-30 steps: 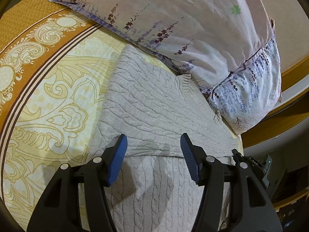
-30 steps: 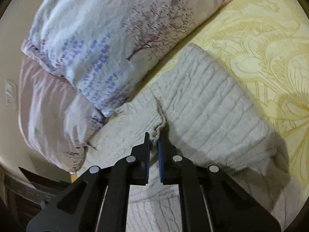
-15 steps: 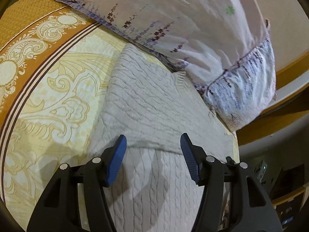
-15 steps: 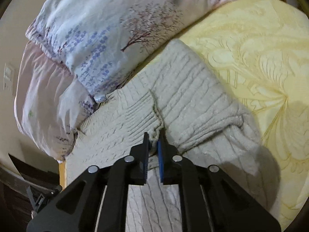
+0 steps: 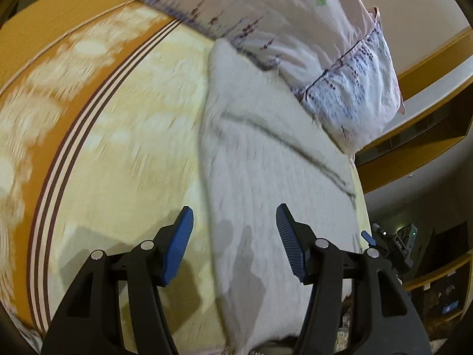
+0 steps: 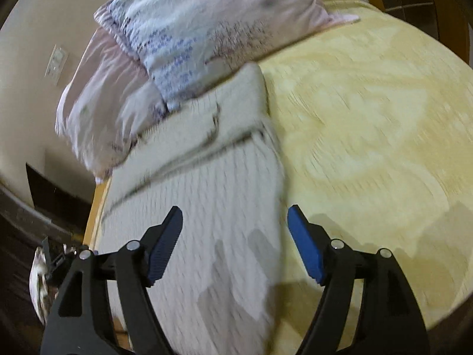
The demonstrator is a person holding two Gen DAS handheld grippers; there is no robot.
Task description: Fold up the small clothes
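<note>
A grey cable-knit sweater [image 5: 266, 183] lies flat on the yellow patterned bedspread [image 5: 118, 162], its far part folded over in a band below the pillows. It also shows in the right wrist view [image 6: 212, 195]. My left gripper [image 5: 233, 236] is open and empty, raised above the sweater's near left edge. My right gripper [image 6: 235, 236] is open and empty, raised above the sweater's near right edge. Both views are motion-blurred.
Two floral pillows [image 5: 295, 29] lie at the head of the bed, touching the sweater's far edge; they also show in the right wrist view [image 6: 183, 38]. A wooden bed frame [image 5: 414, 162] and dark furniture [image 5: 428, 266] stand beyond the bed's side. The bedspread [image 6: 369, 118] stretches right.
My right gripper has let go of the sweater fold and opened wide. Both grippers have pulled back toward the near end of the sweater. The folded part now lies flat.
</note>
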